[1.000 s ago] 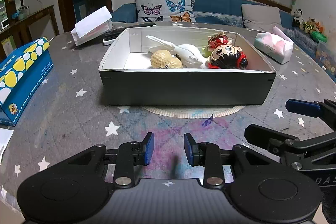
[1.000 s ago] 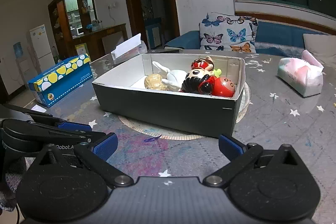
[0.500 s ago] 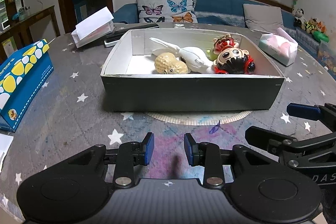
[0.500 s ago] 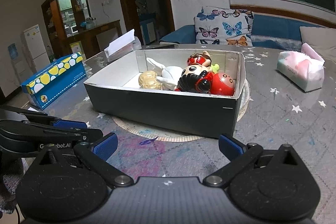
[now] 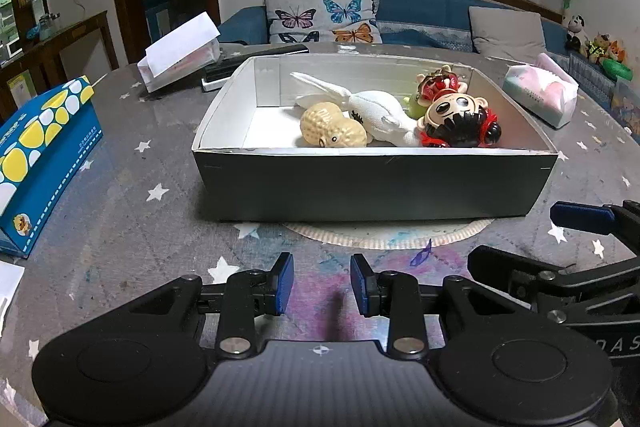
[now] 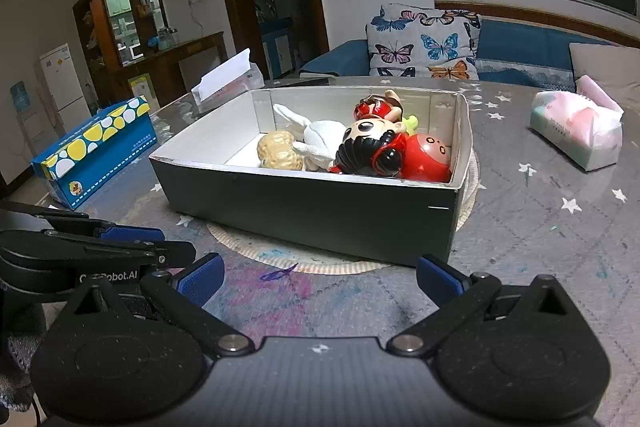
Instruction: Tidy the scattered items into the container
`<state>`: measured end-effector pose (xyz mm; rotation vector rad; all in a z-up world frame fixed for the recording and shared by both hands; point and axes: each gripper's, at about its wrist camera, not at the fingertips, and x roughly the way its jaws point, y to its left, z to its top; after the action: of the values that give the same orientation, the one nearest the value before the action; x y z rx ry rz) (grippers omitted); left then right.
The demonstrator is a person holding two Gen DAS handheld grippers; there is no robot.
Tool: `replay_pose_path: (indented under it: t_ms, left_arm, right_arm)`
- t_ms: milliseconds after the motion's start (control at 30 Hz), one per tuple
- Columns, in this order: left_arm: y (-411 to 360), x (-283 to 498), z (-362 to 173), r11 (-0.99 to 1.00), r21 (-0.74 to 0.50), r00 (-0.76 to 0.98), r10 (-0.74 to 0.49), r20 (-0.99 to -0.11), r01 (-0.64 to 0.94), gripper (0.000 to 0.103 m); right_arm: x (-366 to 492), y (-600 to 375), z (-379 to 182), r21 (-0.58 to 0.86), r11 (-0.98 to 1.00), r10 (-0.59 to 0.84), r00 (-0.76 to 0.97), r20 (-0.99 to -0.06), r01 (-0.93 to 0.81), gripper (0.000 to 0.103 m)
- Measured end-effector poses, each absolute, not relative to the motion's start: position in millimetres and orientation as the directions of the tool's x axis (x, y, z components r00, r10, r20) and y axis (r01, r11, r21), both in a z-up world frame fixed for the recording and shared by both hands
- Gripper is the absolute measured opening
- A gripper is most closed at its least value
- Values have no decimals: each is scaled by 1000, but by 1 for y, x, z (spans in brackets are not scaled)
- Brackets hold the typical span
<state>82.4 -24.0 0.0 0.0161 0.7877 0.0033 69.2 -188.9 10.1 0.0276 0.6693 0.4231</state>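
A dark grey box (image 5: 376,187) with a white inside stands on a round mat mid-table. In it lie a tan peanut toy (image 5: 332,131), a white plush toy (image 5: 376,109), a black-haired doll head (image 5: 456,119) and a small red figure (image 5: 438,85). The right wrist view also shows a red round toy (image 6: 426,157) in the box's (image 6: 312,211) near right corner. My left gripper (image 5: 322,283) hovers over the table in front of the box, its jaws a narrow gap apart and empty. My right gripper (image 6: 320,277) stands wide open and empty beside it, also short of the box.
A blue box with yellow spots (image 5: 40,147) sits at the left table edge. A white open packet (image 5: 180,55) lies behind it. At the right rests a soft tissue pack (image 5: 540,95). Beyond the table is a sofa with a butterfly cushion (image 5: 324,7).
The box sits slightly lower and larger in both views. Neither gripper's jaws changed, and nothing was taken hold of or let go.
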Motion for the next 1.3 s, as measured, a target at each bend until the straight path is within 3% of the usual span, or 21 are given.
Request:
replay_pose_path:
  t_ms: [1300]
  left_arm:
    - [-29, 106, -9, 992, 122, 709, 96, -698, -14, 34]
  right_arm:
    - [89, -185, -1, 174, 919, 381, 679, -627, -355, 103]
